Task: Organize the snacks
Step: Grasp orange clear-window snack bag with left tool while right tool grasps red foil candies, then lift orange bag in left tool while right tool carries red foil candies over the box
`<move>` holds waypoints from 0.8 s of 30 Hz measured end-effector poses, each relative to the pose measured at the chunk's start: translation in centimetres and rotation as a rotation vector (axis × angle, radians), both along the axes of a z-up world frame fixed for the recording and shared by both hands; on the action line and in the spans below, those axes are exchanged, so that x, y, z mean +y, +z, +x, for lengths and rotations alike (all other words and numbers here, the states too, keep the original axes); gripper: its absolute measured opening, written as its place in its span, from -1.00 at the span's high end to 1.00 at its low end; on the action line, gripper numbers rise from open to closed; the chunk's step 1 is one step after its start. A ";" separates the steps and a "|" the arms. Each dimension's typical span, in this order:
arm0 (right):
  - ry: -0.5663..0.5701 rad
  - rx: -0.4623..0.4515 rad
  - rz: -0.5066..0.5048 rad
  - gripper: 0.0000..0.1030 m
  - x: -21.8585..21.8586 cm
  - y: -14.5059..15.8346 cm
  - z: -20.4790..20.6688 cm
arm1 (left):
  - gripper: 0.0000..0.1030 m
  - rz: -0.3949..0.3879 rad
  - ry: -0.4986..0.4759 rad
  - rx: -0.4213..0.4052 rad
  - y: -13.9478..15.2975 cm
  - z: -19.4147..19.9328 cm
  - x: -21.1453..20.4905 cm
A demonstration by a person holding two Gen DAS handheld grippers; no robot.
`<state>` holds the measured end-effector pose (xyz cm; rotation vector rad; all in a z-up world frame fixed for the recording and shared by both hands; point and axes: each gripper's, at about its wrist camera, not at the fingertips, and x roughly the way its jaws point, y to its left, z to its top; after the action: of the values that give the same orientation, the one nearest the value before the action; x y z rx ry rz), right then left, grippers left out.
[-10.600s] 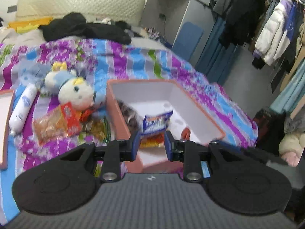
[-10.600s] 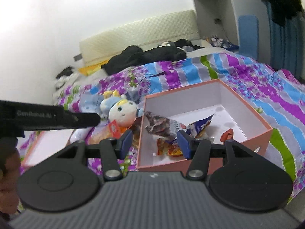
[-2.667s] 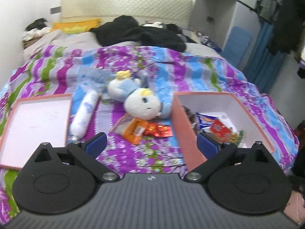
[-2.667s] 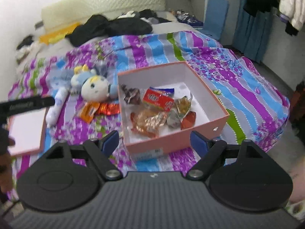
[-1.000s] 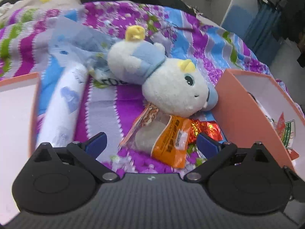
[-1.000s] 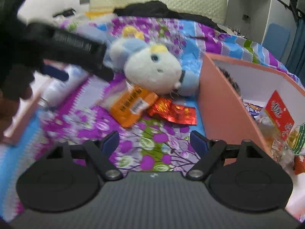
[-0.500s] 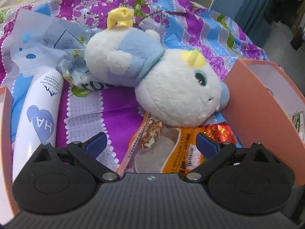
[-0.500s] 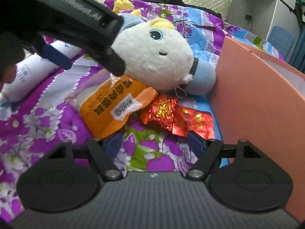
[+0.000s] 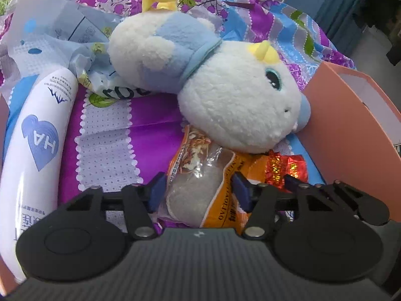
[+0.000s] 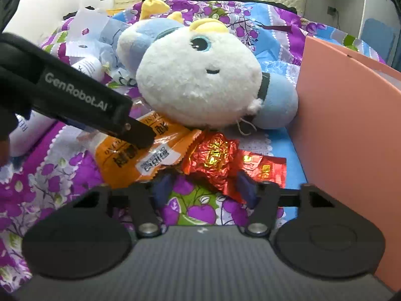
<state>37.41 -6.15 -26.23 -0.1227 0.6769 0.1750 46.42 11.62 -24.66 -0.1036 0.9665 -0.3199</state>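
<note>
Both grippers down on the last two snacks, fingers narrowed since half a second ago.

My left gripper (image 9: 198, 190) has gone from wide spread to straddling the orange-and-clear plastic snack packet (image 9: 200, 190), fingers at its sides; a firm pinch, I can't tell. My right gripper (image 10: 204, 188) has also narrowed and now brackets the crinkled red foil candy wrapper (image 10: 218, 160), gap still visible, not pinching. Both snacks lie on the purple floral bedspread (image 10: 60, 175), so I judge two grasps remain before the lift. Room is tight: the packet's top is tucked under the white-and-blue plush toy (image 9: 225, 105), the salmon-pink cardboard box (image 10: 345, 135) wall stands just right of the foil, and the white spray bottle (image 9: 37, 145) lies left.
</note>
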 end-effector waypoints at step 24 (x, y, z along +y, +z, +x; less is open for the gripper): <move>0.190 -0.045 -0.025 0.25 0.6 5.2 -12.2 | -0.08 0.049 0.303 0.039 6.9 -15.0 2.6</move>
<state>25.17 -5.59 -21.06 -0.2150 0.6228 0.3451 31.38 14.21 -17.76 -0.2096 0.9807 -0.0152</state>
